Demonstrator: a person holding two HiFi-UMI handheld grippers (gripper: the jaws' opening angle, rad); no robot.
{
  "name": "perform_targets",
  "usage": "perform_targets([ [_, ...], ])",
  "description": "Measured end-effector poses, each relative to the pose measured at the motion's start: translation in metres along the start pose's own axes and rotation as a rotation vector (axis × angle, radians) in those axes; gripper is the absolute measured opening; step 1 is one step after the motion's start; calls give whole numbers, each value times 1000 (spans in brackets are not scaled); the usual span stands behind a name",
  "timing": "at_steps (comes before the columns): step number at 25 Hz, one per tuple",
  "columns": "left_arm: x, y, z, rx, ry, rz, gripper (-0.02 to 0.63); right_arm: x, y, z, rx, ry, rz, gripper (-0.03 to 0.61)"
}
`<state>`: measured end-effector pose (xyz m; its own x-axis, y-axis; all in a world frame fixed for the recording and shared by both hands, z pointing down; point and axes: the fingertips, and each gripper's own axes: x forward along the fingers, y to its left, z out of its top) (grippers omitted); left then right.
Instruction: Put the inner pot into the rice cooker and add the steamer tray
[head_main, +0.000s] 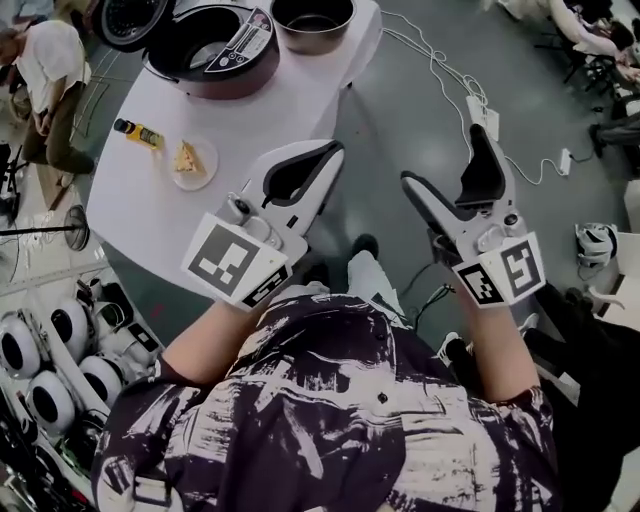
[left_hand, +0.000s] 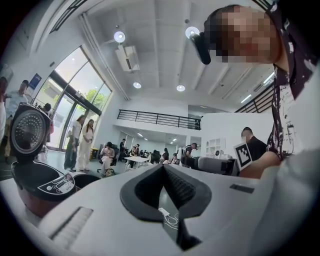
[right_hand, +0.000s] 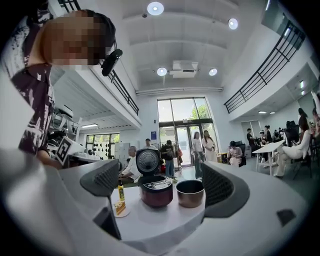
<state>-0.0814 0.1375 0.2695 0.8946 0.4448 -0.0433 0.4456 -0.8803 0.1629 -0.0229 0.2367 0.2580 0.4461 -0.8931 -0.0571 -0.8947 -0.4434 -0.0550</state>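
Observation:
The dark red rice cooker (head_main: 212, 42) stands on the white table's (head_main: 140, 200) far end with its lid raised and its cavity open. The metal inner pot (head_main: 312, 20) sits on the table just right of it. No steamer tray shows in any view. My left gripper (head_main: 333, 152) hangs shut and holding nothing over the table's near right edge, well short of the cooker. My right gripper (head_main: 445, 158) is open over the floor, right of the table. In the right gripper view the cooker (right_hand: 156, 190) and pot (right_hand: 190, 193) appear between the spread jaws, far ahead. In the left gripper view the cooker (left_hand: 43, 183) is at the left.
A yellow bottle (head_main: 138, 133) and a small plate with food (head_main: 192, 161) lie on the table's left side. Cables and a power strip (head_main: 482, 113) run over the floor at right. White devices (head_main: 40, 370) line the left. People stand and sit around the hall.

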Motion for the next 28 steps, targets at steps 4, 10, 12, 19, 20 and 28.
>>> perform_targets([
  [4, 39, 22, -1, 8, 4, 42, 5, 26, -45, -5, 8, 3, 44, 477],
  [10, 114, 66, 1, 20, 2, 164, 5, 84, -125, -8, 26, 5, 176, 477],
  [12, 138, 78, 4, 21, 0, 206, 5, 102, -150, -8, 34, 18, 228, 477],
  [19, 171, 120, 13, 23, -5, 395, 5, 173, -202, -9, 46, 51, 404, 477],
  [20, 168, 127, 14, 23, -6, 422, 5, 185, -204, -11, 49, 53, 425, 477],
  [28, 120, 193, 15, 24, -60, 608, 5, 304, -186, -46, 3, 122, 563, 477],
])
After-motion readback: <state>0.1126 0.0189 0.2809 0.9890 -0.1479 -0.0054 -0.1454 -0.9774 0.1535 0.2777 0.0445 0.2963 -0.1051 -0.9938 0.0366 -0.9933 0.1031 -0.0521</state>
